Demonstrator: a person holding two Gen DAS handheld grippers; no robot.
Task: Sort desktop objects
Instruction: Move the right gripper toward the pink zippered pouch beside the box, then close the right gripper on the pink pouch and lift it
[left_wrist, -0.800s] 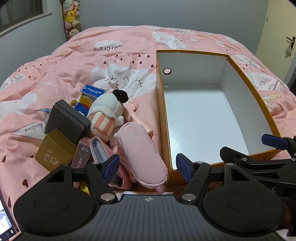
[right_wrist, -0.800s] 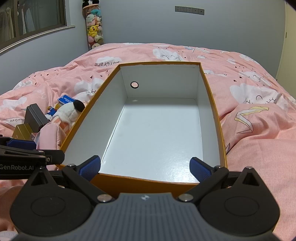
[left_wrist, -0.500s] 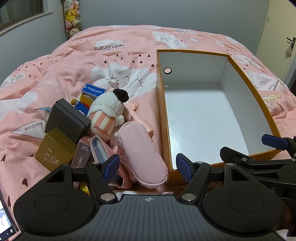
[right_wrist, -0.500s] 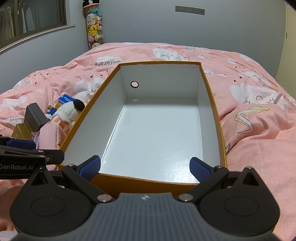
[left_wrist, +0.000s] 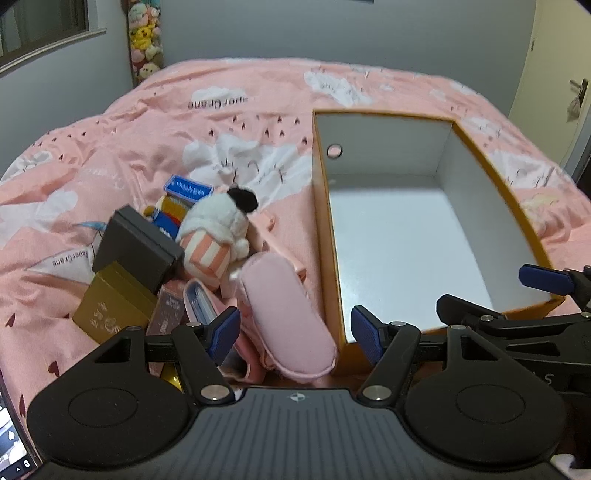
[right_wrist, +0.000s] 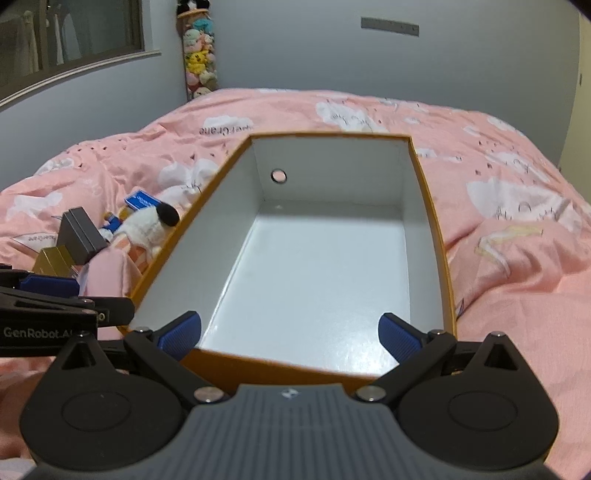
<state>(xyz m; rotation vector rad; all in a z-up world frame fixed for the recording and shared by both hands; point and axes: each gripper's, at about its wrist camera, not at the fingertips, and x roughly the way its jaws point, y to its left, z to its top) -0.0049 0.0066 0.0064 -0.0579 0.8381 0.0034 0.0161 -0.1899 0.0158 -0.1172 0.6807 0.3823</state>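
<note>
An orange box (left_wrist: 320, 229) with a white, empty inside lies on the pink bed; it also shows in the right wrist view (right_wrist: 437, 236). Left of it is a pile: a pink pouch (left_wrist: 284, 314), a white plush with striped base (left_wrist: 214, 232), a black box (left_wrist: 136, 247), a gold box (left_wrist: 110, 306), a blue card (left_wrist: 188, 188) and a pink case (left_wrist: 201, 302). My left gripper (left_wrist: 294, 330) is open and empty, above the pouch's near end. My right gripper (right_wrist: 290, 332) is open and empty at the box's near edge.
The pink duvet (right_wrist: 517, 258) covers the whole bed. A column of plush toys (right_wrist: 199, 62) stands against the far wall. A door (left_wrist: 554, 74) is at the right. A phone screen (left_wrist: 11, 439) shows at the lower left edge.
Both views have tilted up and pulled back a little, so the box and the pile sit lower in the frames. Both grippers stay open. No object has moved.
</note>
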